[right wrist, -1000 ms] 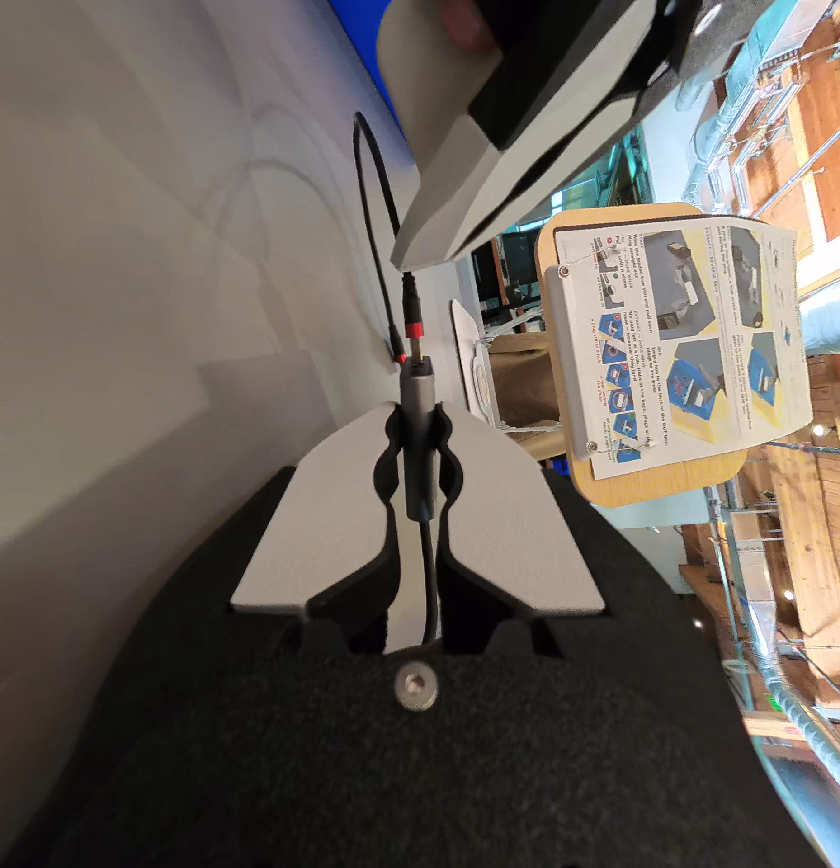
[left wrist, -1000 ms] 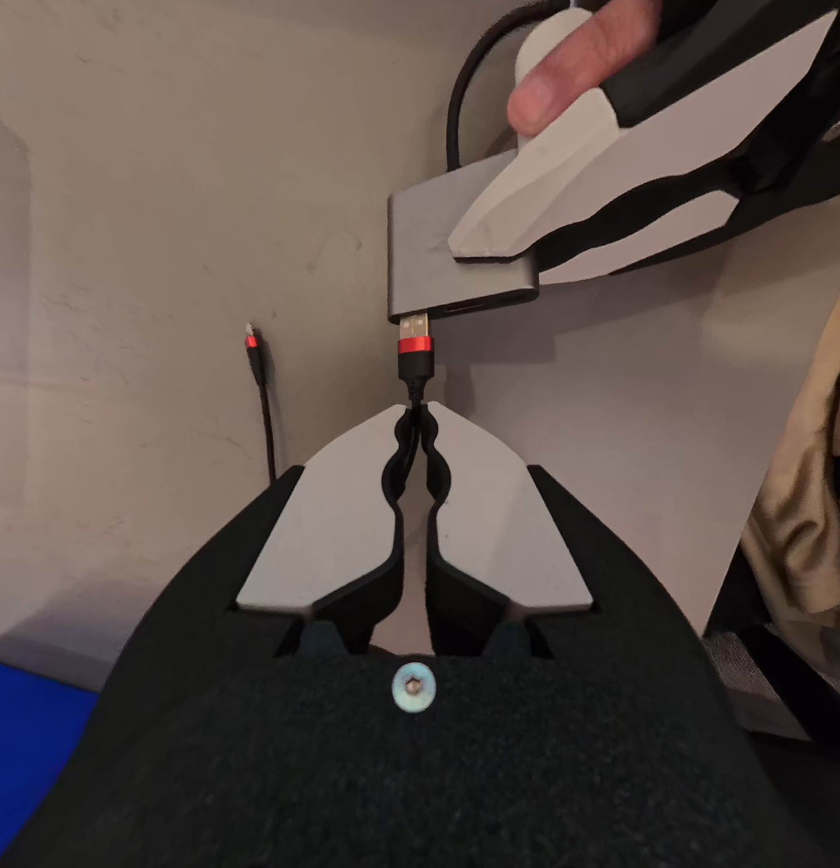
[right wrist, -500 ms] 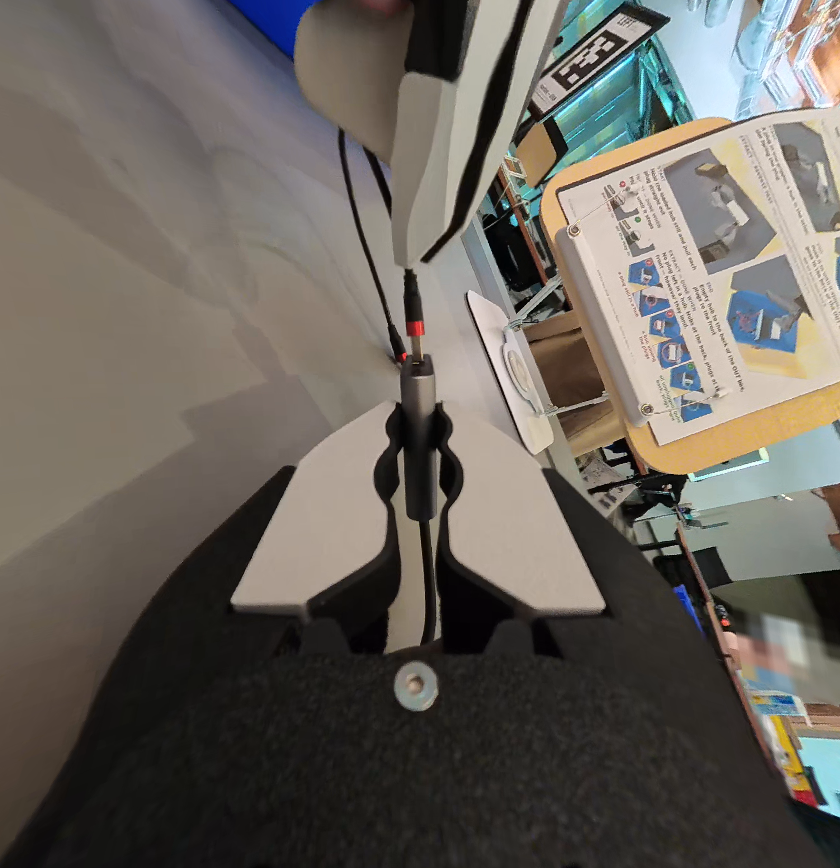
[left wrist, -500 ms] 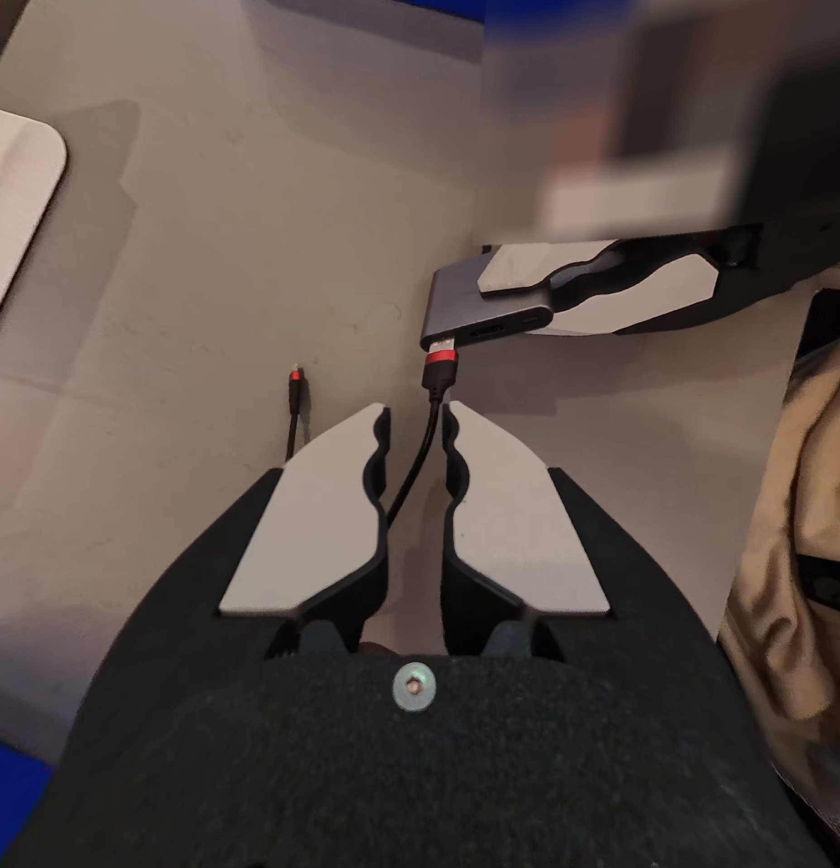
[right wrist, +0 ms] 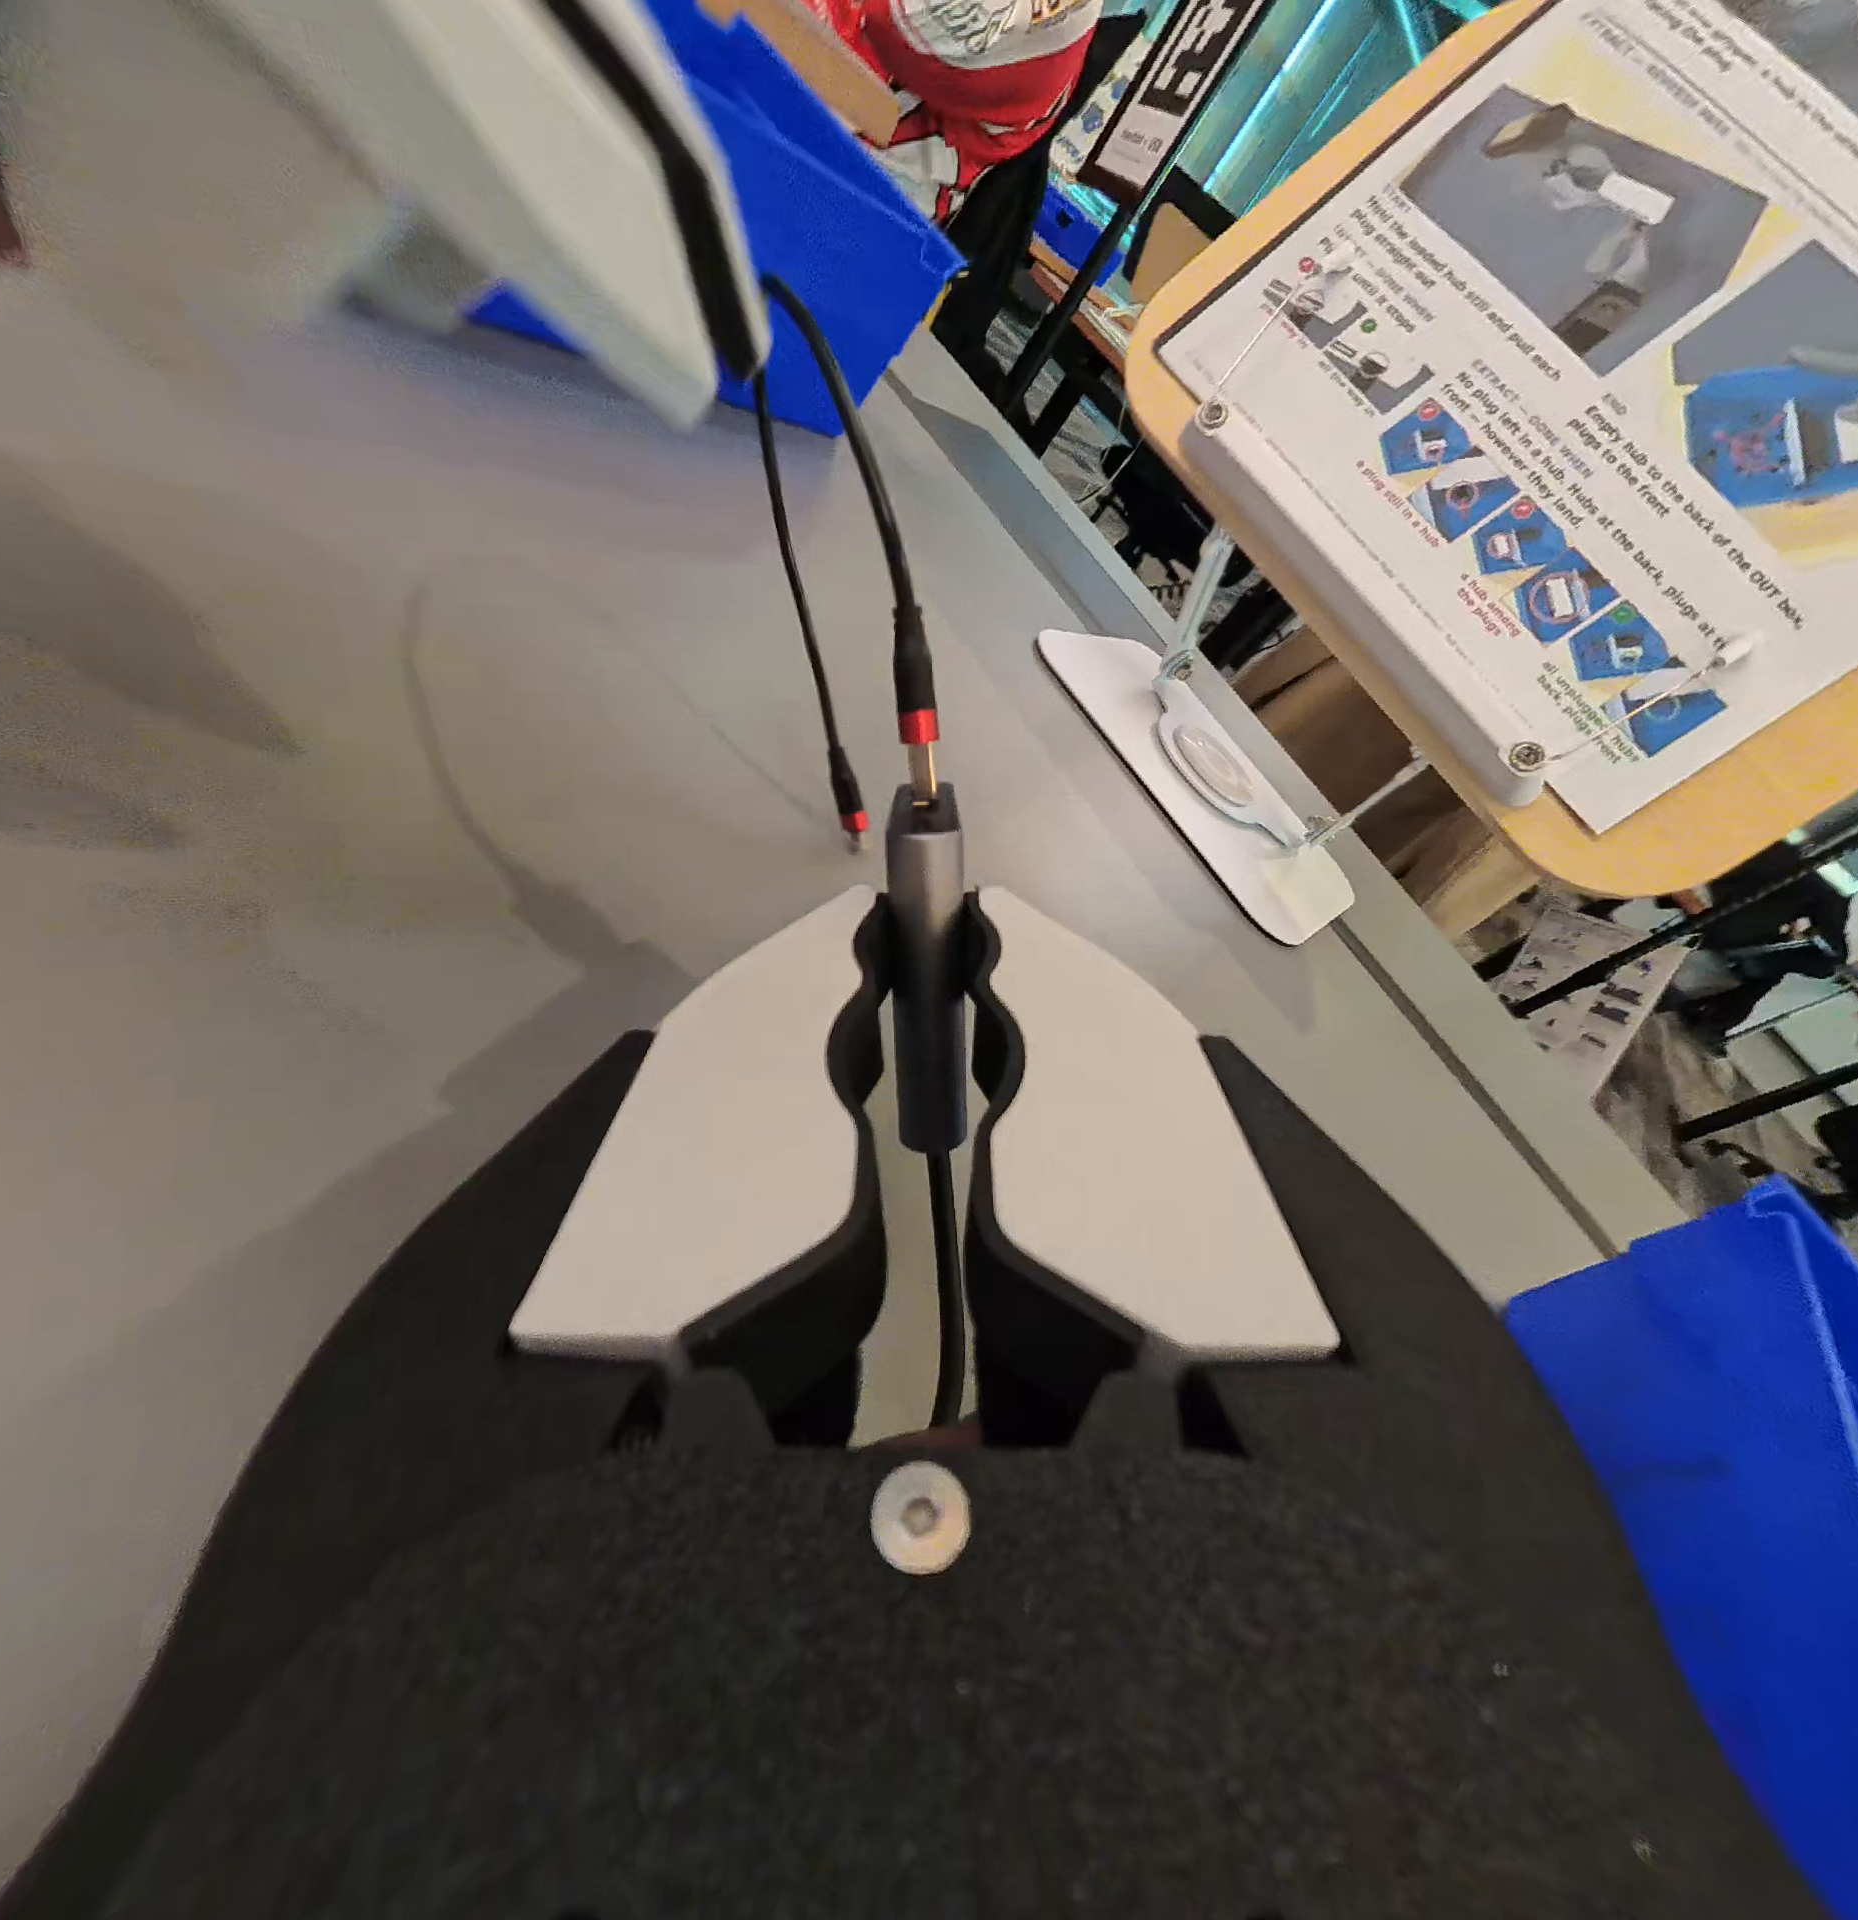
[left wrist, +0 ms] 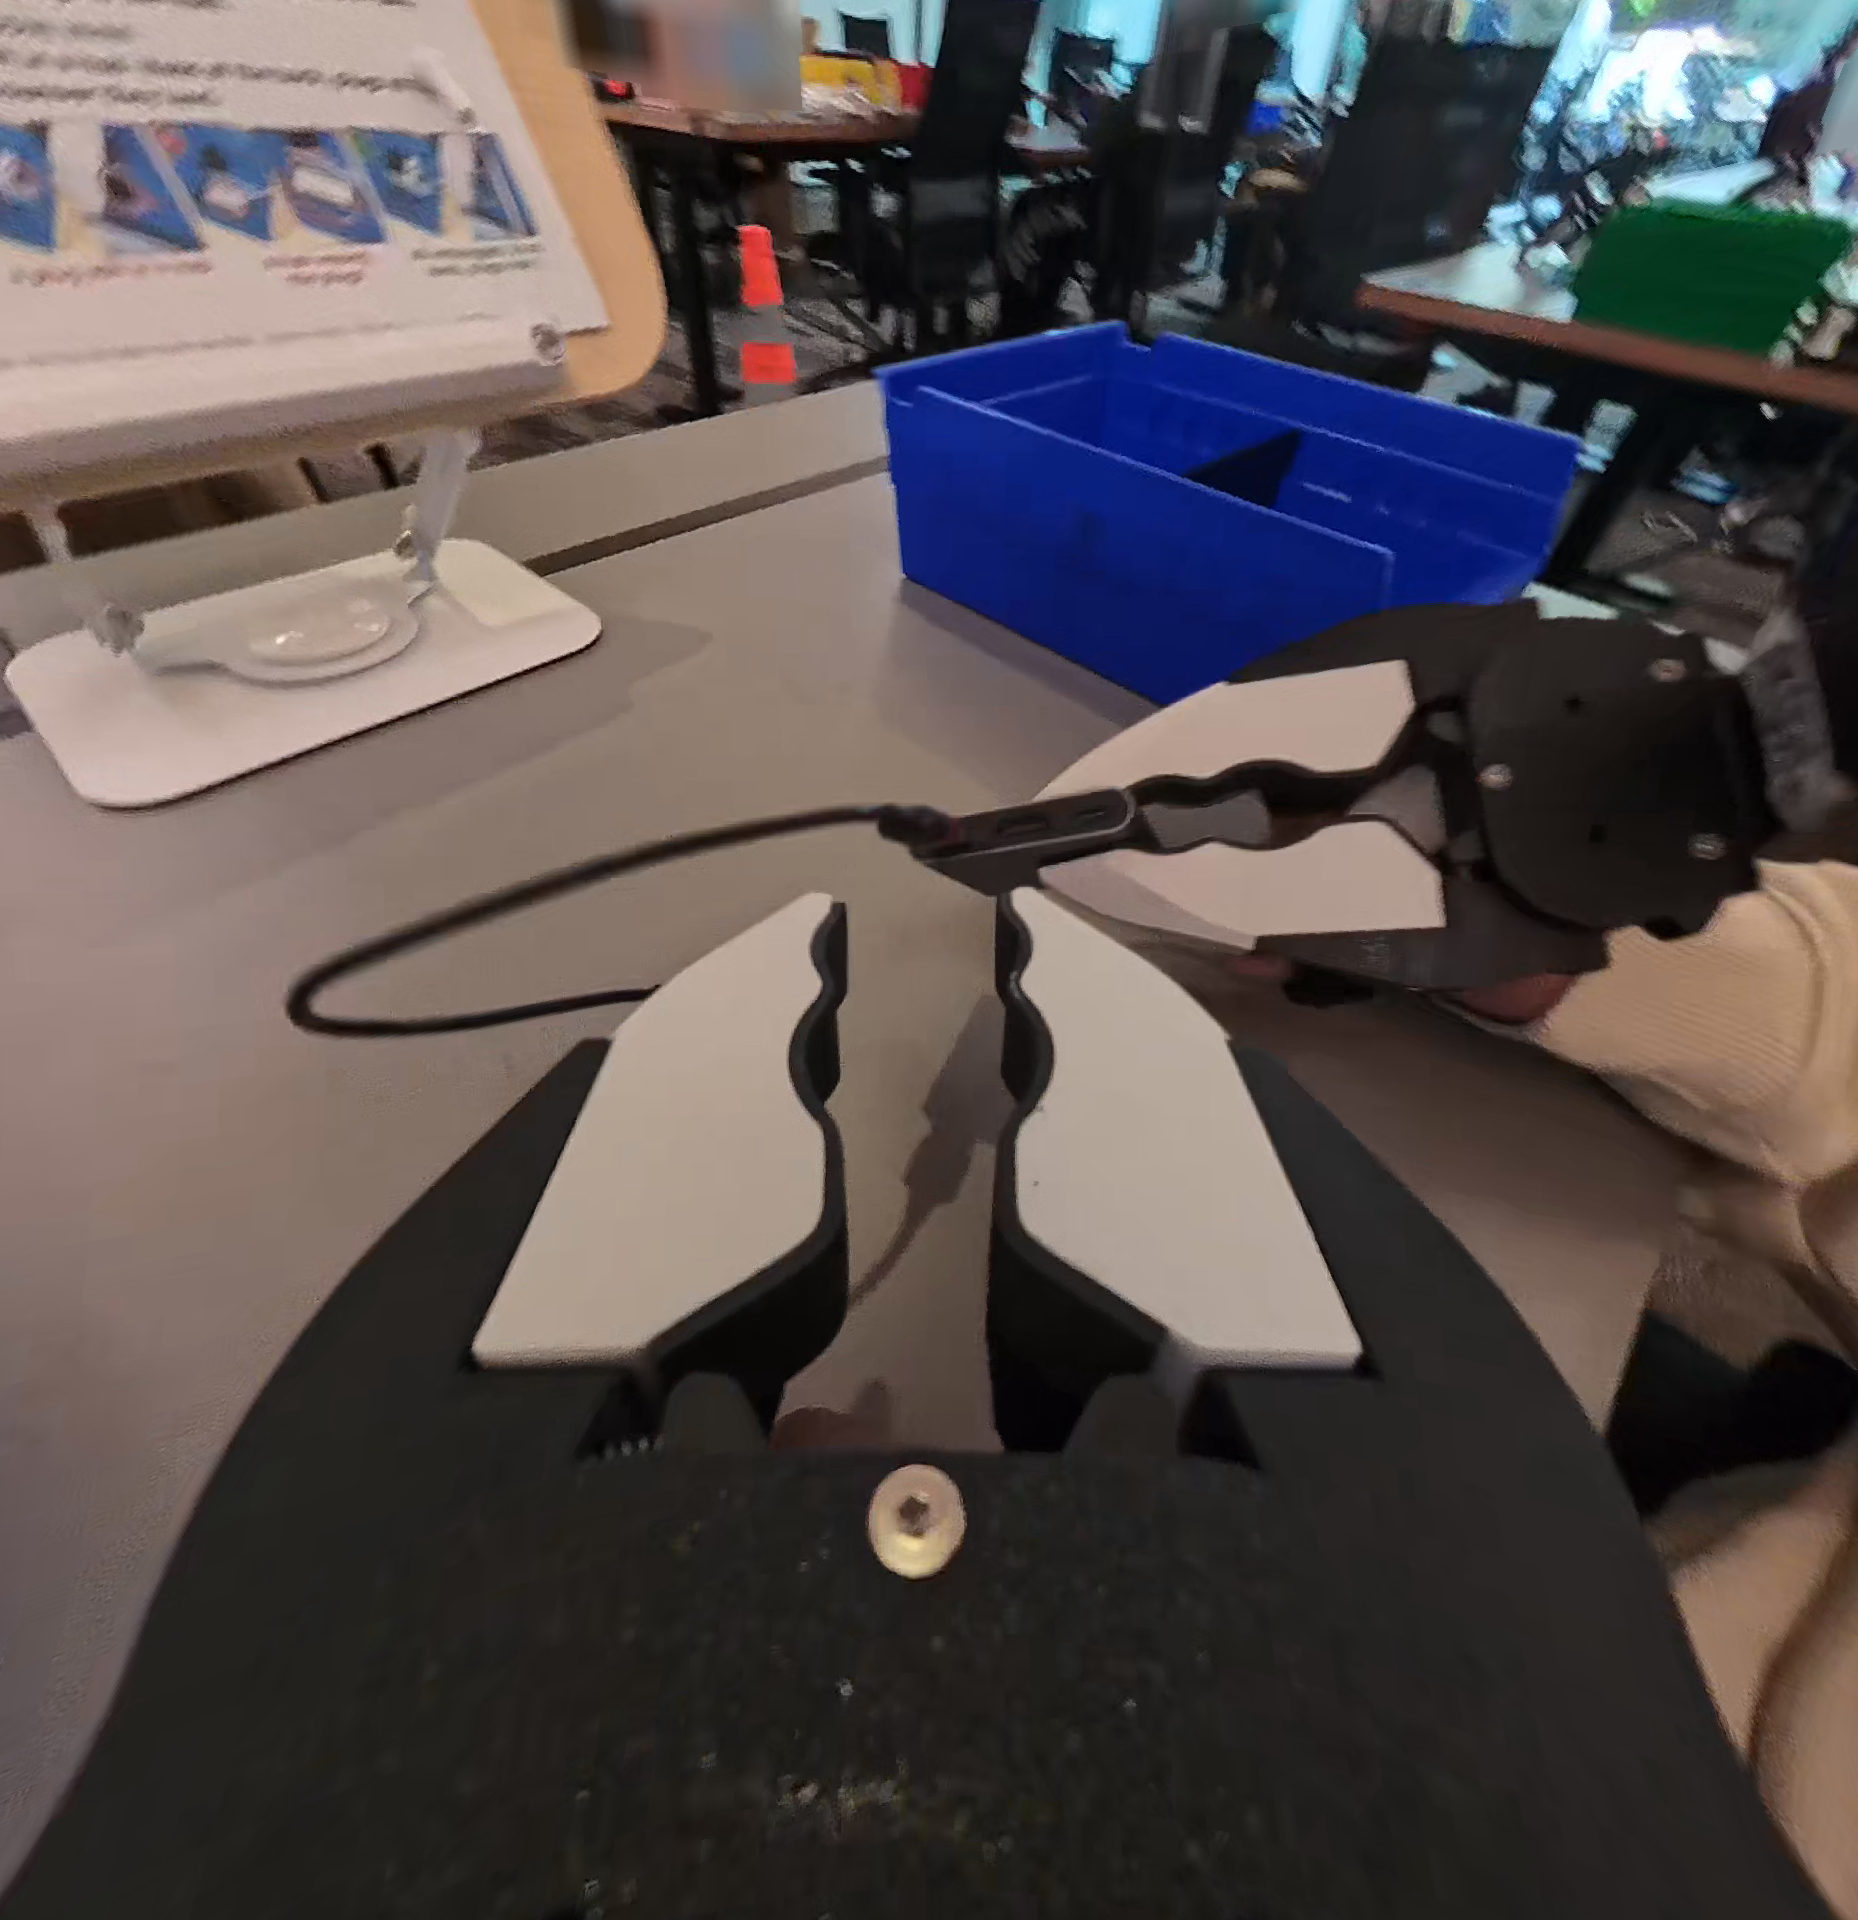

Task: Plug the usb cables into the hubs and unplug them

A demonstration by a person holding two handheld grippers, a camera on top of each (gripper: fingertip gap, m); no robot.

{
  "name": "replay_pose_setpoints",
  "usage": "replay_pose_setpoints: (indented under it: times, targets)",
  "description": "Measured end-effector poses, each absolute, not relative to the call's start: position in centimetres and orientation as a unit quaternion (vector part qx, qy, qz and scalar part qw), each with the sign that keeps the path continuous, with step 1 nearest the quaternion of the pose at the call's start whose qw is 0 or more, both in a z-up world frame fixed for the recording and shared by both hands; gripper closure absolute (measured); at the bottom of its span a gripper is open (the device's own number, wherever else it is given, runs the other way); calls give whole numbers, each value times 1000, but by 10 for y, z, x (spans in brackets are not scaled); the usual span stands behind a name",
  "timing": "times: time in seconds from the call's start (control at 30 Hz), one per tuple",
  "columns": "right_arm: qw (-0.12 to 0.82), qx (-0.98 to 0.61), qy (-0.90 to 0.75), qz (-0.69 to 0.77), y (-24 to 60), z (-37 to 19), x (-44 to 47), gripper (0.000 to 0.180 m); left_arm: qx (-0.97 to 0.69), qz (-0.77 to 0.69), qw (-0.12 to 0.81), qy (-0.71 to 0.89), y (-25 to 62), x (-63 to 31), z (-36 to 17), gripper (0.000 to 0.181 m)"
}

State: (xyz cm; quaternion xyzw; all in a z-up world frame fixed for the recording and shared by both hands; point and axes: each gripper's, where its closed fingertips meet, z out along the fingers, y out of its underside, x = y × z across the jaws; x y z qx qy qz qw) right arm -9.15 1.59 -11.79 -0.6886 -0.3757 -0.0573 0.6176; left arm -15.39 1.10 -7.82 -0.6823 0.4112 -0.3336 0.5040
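On the grey desk (left wrist: 229, 1143), beside the blue bin (left wrist: 1164, 540), the right gripper (right wrist: 925, 935) is clenched on the hub (right wrist: 925, 997), steadying it, plausibly for the red-collared USB plug (right wrist: 917, 717) seated in its end. The left gripper (left wrist: 920, 935) is released, holding nothing.

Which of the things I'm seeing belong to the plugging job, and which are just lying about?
Job:
- grey hub, clamped in right tongs
- red-collared USB plug, seated in the hub
- cable's free end on the table
- left tongs, open, empty

Lying about:
- blue bin
- instruction sheet stand
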Motion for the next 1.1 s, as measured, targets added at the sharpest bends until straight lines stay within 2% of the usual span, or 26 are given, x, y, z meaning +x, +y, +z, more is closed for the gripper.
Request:
replay_pose_setpoints:
  times: [0.07,0.2,0.37,0.57,1.1]
  targets:
    - [626,-692,-358,-40,16,-113,-91,167,-698,-339,505,378,18,-149,-91,146]
    - [634,-686,-356,-35,15,-109,-93,167,-701,-378,507,330,31,-140,-86,141]
    - [633,-677,-372,-46,13,-110,-98,167,-703,-399,470,354,30,-128,-90,157]
    - [625,-669,-398,-53,11,-115,-102,167,-692,-411,449,389,24,-129,-91,167]
    - [595,-626,-489,-121,2,-132,-108,168,-693,-406,392,449,11,-139,-117,180]
